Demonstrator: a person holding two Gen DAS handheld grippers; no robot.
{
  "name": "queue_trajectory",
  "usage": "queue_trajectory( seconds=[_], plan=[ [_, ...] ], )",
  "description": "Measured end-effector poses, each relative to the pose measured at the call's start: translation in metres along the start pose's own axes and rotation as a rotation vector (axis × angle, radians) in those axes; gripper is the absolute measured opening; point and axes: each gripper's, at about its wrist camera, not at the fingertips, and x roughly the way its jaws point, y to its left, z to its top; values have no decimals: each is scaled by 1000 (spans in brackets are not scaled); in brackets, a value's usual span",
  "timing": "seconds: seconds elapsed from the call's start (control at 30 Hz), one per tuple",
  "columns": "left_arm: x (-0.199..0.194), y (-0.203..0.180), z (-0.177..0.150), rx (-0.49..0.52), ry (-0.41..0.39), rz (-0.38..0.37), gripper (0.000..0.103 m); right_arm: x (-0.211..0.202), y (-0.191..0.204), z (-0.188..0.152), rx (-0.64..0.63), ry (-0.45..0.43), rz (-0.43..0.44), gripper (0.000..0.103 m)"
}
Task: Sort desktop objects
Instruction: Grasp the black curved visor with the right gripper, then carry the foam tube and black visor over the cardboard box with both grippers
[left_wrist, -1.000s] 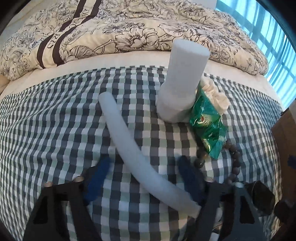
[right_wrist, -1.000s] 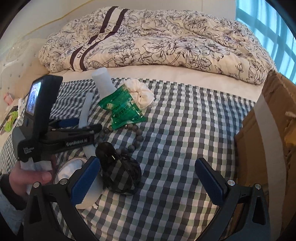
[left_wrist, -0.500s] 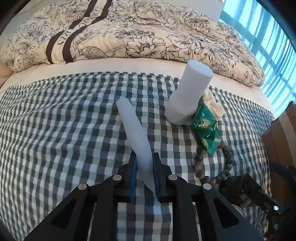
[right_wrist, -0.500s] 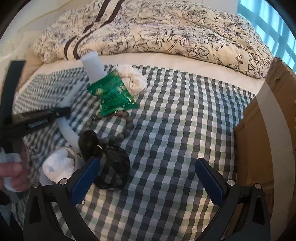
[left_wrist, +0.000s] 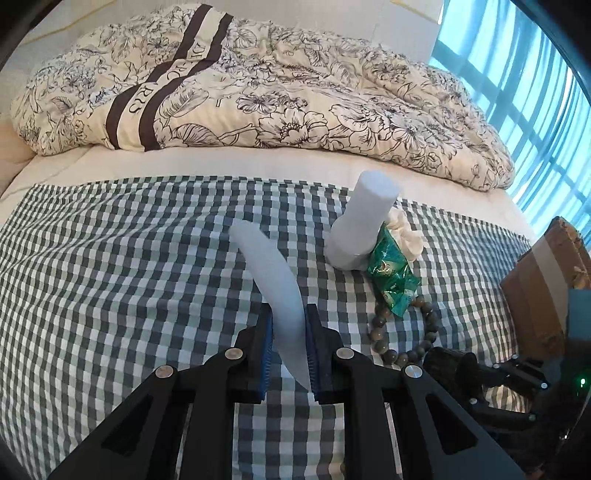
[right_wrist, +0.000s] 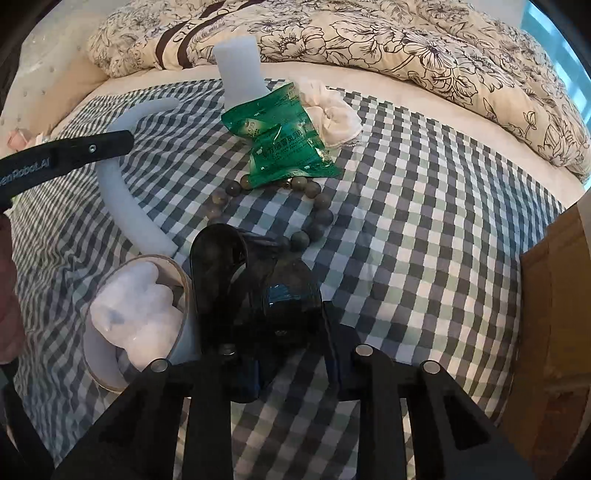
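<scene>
Left tongs (left_wrist: 289, 347) clamped on the long curved white foam tube (left_wrist: 275, 284), near end between the blue pads, far end reaching out over the checked cloth (left_wrist: 110, 280) on the bed. Right tongs (right_wrist: 291, 354) closed around the black sunglasses (right_wrist: 258, 280), one lens sticking up to the left. Just left of them, tipped on its side: a clear round plastic cup (right_wrist: 110, 354) with crumpled white tissue (right_wrist: 140, 317) inside. Further out: upright white foam cylinder (left_wrist: 364, 221), green foil sachet (right_wrist: 284, 136) lying against it and overlapping a brown bead bracelet (right_wrist: 314, 206), cream scrunchie (right_wrist: 332, 114) behind. Brown cardboard box (right_wrist: 554, 314) at the right edge; open cloth between it and the beads; rumpled floral duvet (left_wrist: 280, 96) beyond
</scene>
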Motion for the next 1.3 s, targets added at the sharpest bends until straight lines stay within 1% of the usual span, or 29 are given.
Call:
queue_trajectory(
  seconds=[0.17,0.23,0.3,0.43,0.73,0.83,0.97,1.07,1.3],
  plan=[
    [-11,1,0,-4,-15,3,17,-8,-6,-4,31,-5,-1,24],
    [-16,0,1,-3,-22,2,17,-15,-11,-6,65,-20,29,24],
    [-23,-1,3,1,-32,3,17,-23,-14,-8,82,-35,33,24],
    [-40,-6,6,10,-55,2,17,-46,-19,-11,114,-93,45,24],
    [-94,-19,9,29,-131,-10,17,-104,-12,-10,131,-222,50,24],
    [-115,-23,7,39,-158,-7,17,-127,-8,-15,127,-258,52,24],
    [-142,-29,3,42,-190,-16,17,-156,-3,-24,127,-305,53,24],
    [-161,-34,-3,55,-214,-9,17,-174,0,-29,126,-335,43,24],
    [-197,-43,-17,68,-253,-15,17,-215,11,-41,132,-400,35,24]
  ],
)
